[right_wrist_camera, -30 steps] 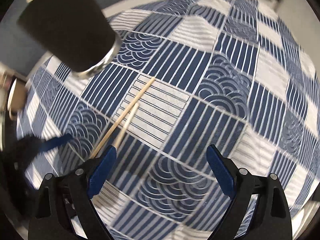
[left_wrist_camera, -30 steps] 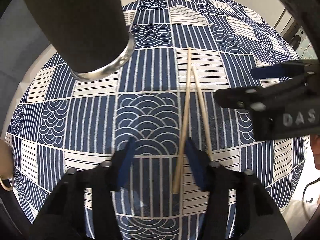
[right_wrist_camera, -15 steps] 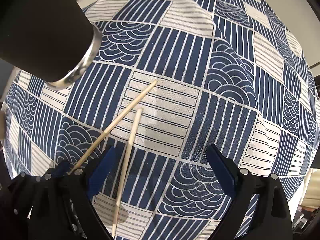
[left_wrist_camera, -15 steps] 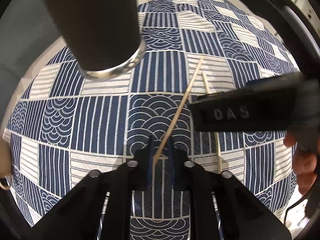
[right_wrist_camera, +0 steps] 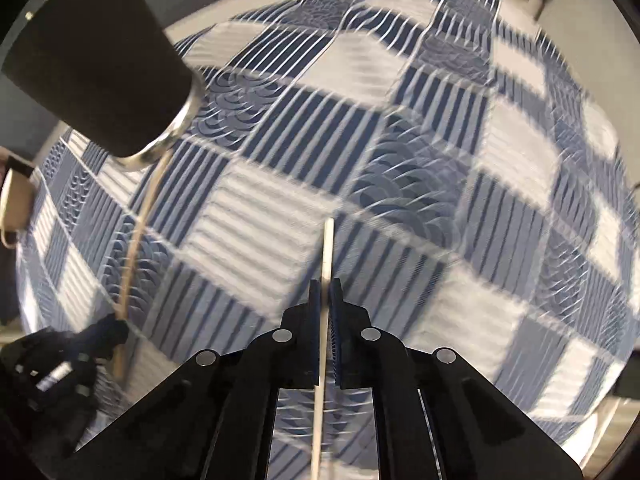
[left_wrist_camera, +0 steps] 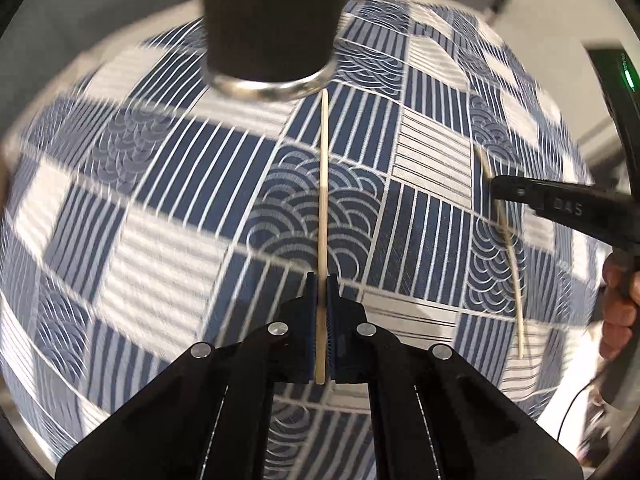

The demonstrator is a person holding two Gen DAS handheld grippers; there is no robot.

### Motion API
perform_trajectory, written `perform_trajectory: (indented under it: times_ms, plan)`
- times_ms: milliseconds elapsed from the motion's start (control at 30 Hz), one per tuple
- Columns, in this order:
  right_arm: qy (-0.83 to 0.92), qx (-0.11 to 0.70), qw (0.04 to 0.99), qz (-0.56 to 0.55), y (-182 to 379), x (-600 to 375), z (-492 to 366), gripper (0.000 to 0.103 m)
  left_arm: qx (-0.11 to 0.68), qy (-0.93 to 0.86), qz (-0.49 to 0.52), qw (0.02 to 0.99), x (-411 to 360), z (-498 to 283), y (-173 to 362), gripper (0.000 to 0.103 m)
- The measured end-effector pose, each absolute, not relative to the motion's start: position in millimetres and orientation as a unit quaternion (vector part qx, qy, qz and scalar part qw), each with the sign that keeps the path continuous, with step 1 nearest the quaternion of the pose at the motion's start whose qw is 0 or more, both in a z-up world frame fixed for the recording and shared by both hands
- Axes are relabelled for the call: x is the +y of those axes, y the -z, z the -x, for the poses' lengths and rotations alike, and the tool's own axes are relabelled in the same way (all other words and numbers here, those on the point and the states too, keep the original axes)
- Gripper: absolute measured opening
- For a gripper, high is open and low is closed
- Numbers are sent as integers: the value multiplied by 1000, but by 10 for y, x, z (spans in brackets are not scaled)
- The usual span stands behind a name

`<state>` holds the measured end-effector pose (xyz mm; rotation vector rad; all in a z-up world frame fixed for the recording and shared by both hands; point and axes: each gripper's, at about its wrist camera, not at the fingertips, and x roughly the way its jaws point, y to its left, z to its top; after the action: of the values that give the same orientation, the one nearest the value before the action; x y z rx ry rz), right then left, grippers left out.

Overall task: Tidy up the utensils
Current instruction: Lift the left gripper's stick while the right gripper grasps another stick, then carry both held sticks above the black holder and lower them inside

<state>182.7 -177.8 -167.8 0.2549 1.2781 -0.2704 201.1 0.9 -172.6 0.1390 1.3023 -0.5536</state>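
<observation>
Covering the table is a blue and white cloth (left_wrist_camera: 432,168), with a black cup (left_wrist_camera: 272,20) on it. The left gripper (left_wrist_camera: 320,292) pinches one chopstick (left_wrist_camera: 323,184). The right gripper (right_wrist_camera: 326,300) pinches the other stick (right_wrist_camera: 327,248)

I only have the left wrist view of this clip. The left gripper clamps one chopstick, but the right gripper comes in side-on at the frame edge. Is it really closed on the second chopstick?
Observer: Yes. In the right wrist view the right gripper has both fingers pressed onto the second chopstick, with no gap showing.
Operator: Where along the stick is the grip?
Observer: Near the front. A short length sticks out ahead of the fingers, and the rest runs back under the gripper and off the bottom edge.
Operator: Is it aimed at the cup?
Observer: No. The black cup sits upper left in that view, and the stick points past it on the right.
</observation>
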Motion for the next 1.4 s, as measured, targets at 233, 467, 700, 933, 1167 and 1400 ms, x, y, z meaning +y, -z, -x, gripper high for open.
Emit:
perform_trajectory:
  times_ms: [233,467,700,933,1167,1400]
  plan:
    - [98,558,813,-133,1377,-2203,-1684,4,617,208,36,758,386,-1806,1751,5]
    - [104,506,844,-141,911,-2596,-1910,4,615,165,38,770,727,-1880,1548,5]
    - [118,451,873,-142,286,-2507,-2072,4,575,182,-4,797,927,-2345,1014,5]
    - [115,379,906,-148,-214,-2233,-2148,4,513,200,-15,835,1058,-2837,372,5]
    - [81,314,937,-126,-434,-1975,-2334,4,410,230,18,883,978,-3041,-286,5]
    - [39,265,958,-102,-646,-1863,-2638,4,348,280,86,890,726,-3115,-448,5]
